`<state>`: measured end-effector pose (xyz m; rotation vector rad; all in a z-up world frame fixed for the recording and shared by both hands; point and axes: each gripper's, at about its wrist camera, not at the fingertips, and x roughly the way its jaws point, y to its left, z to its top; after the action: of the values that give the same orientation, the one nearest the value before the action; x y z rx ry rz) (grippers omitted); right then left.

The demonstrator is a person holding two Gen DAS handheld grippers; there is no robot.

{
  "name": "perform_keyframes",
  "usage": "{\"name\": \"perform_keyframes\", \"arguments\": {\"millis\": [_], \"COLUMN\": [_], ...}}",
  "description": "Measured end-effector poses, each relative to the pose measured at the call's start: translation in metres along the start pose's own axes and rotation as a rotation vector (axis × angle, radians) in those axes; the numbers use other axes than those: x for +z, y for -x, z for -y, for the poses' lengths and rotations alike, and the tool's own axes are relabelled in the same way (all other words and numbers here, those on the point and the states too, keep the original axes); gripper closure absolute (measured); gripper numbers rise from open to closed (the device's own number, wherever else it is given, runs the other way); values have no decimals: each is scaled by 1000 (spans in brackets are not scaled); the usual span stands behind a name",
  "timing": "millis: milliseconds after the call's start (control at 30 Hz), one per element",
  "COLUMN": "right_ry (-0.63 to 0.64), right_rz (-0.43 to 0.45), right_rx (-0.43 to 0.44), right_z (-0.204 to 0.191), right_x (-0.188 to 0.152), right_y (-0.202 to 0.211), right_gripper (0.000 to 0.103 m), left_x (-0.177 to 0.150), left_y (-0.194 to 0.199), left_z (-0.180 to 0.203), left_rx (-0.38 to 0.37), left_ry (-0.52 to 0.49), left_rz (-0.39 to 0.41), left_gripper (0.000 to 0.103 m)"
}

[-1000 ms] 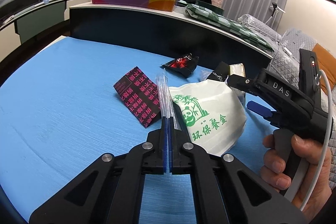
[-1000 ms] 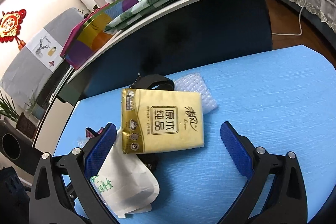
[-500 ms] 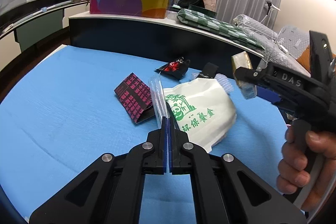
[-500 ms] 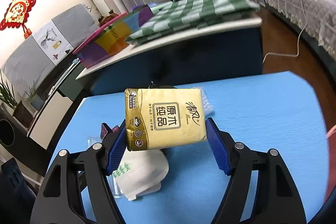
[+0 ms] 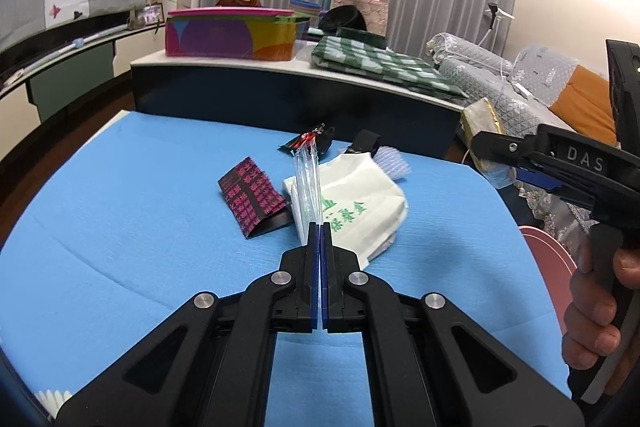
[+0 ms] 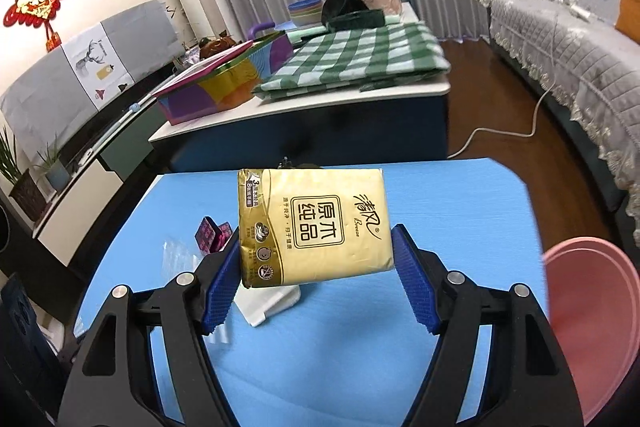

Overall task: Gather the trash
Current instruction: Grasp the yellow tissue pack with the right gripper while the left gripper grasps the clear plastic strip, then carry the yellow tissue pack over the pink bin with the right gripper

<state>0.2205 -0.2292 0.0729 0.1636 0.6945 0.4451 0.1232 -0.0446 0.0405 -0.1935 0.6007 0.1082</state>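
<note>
Left gripper (image 5: 321,227) clamped tight on clear plastic wrapper (image 5: 307,183), centre frame. Right gripper (image 6: 316,259) pinching gold tissue pack (image 6: 314,227), lifted above blue table (image 6: 460,203); pink bin (image 6: 588,307) lower right.

gold tissue pack (image 6: 314,225): clamped, lifted off worktop | clear plastic wrapper (image 5: 307,183): pinched upright | white panda bag (image 5: 356,205), dark pink-print packet (image 5: 252,195), black-red wrapper (image 5: 310,143): lying on blue worktop (image 5: 120,211)

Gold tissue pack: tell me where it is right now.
The gold tissue pack is clamped between the right gripper pads, lifted above the blue table. In the left wrist view it shows at the right, past the table's edge.
</note>
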Motion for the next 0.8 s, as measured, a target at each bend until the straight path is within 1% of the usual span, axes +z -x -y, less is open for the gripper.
{"name": "perform_keyframes", "arguments": {"millis": [200, 400, 533, 800], "right_ry": [41, 92, 104, 148], "right_rz": [22, 45, 54, 93], "right_rx": [-67, -106, -127, -228], "right_z": [1, -6, -6, 5], "right_x": [-3, -8, -10, -16], "right_y": [33, 61, 77, 110], "right_gripper": [32, 32, 32, 32], "left_x": [-3, -6, -7, -7], "left_y": [18, 32, 38, 45], "left_z": [10, 19, 23, 35], "left_rx": [-8, -17, -26, -49], "left_ry": [-24, -46, -56, -77], "left_rz": [15, 24, 28, 39], "left_gripper": [103, 103, 103, 103]}}
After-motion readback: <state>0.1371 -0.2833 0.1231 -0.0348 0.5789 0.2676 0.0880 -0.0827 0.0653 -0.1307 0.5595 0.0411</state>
